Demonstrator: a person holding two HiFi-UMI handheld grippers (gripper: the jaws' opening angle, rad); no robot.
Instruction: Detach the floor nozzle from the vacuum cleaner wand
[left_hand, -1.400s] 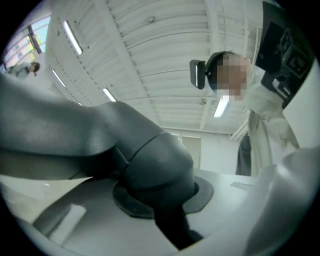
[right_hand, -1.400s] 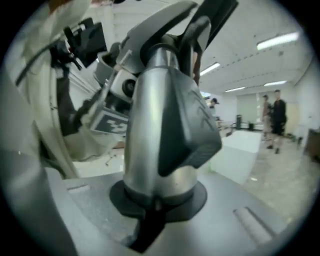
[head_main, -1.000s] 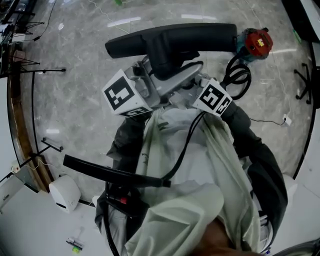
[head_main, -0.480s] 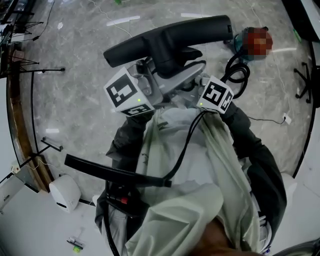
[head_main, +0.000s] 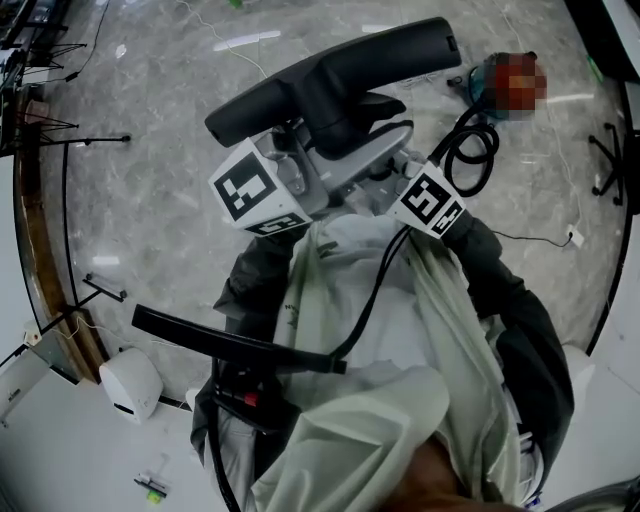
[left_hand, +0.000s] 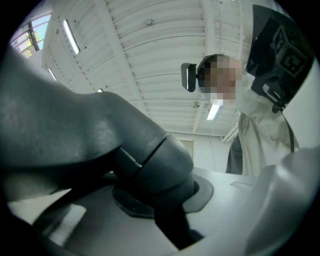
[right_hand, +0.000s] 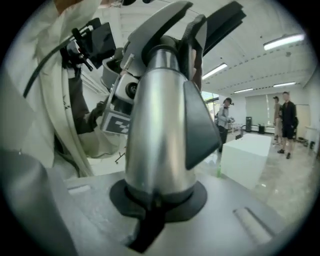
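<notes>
— What's changed?
— The floor nozzle (head_main: 330, 75), held above the floor (head_main: 140, 170), has swung: its right end lies farther off now.
— And the tongs?
— Left gripper (left_hand: 165, 210) clenches its dark neck, right gripper (right_hand: 152, 215) the silver wand (right_hand: 160, 115); seemingly joined.

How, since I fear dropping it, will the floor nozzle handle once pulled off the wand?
Probably stiff: the floor nozzle, raised, holds its long bar shape without sagging. Likely to twist or swing, since the left gripper clamps only its narrow neck while the bar overhangs both sides. That smooth, rounded neck may slip.
</notes>
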